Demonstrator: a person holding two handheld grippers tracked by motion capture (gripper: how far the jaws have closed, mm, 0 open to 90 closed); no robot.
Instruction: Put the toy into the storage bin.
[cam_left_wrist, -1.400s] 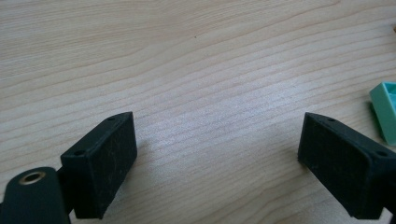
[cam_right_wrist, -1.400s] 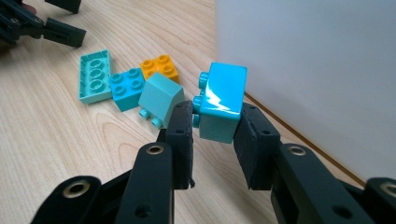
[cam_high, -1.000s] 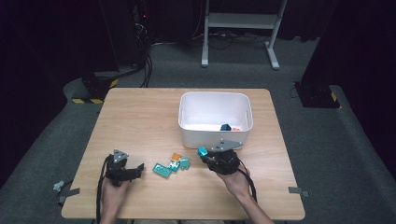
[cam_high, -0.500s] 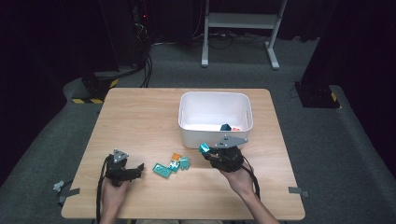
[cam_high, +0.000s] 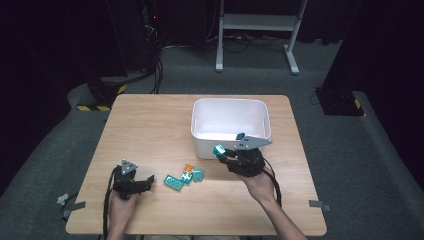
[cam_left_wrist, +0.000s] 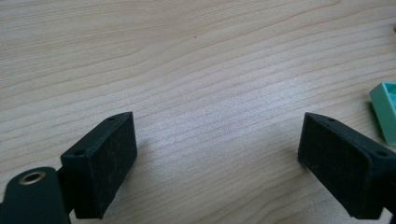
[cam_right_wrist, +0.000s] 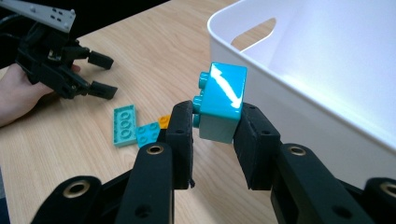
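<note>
My right gripper is shut on a teal brick, held in the air just in front of the white bin. The brick's studs face left in the right gripper view. On the table lie a light green flat brick, a teal brick and an orange brick. My left gripper rests low over bare wood to their left, open, nothing between its jaws. The green brick's edge lies just beyond its right jaw.
A dark blue piece lies inside the bin. The wooden table has free room at the back left and along the front edge. Tape marks sit near the table's front corners. Dark floor and a metal stand lie beyond.
My right gripper has risen from the table with the teal brick and shifted slightly toward the bin. The left gripper has stayed put.
</note>
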